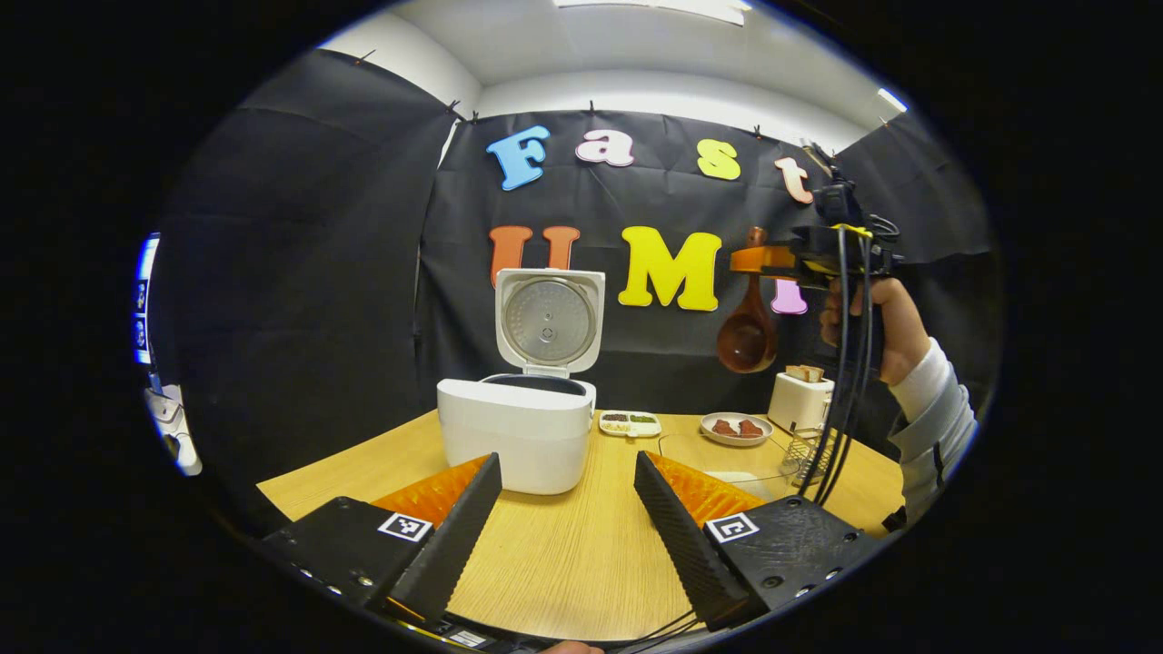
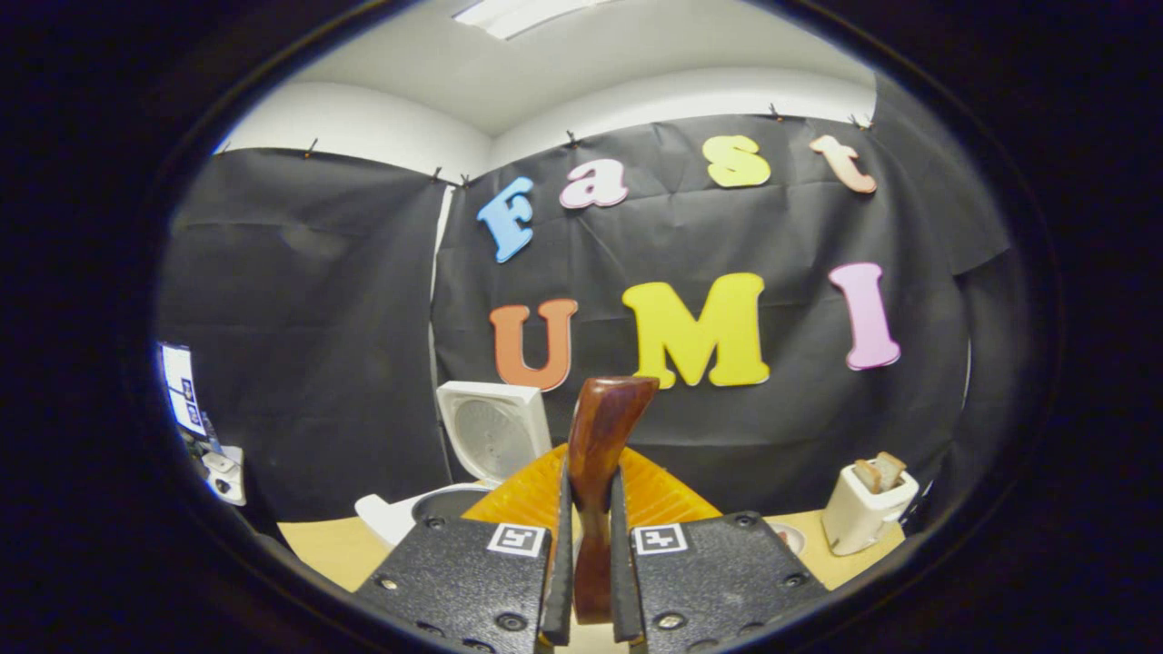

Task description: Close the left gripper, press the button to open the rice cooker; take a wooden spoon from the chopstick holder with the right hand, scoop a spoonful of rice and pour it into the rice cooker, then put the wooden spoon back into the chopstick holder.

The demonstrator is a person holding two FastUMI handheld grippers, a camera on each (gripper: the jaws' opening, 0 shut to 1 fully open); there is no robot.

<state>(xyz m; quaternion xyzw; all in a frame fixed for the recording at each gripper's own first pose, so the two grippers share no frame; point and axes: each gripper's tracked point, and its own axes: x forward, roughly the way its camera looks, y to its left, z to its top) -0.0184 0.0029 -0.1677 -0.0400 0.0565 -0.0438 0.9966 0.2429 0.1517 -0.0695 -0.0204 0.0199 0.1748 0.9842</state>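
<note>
cooker (image 1: 515, 436) lid up, standing just beyond the left gripper (image 1: 568, 513) fingertips; those fingers are spread apart, holding nothing. right gripper (image 2: 589, 554) fingers clamped on the spoon (image 2: 595, 472) handle, bowl hanging below them, lifted well above the table (image 1: 581, 545). step in hand: spoon taken, carrying toward the rice. i cannot make out the rice supply. next move calls for lowering the bowl level into it.
</note>
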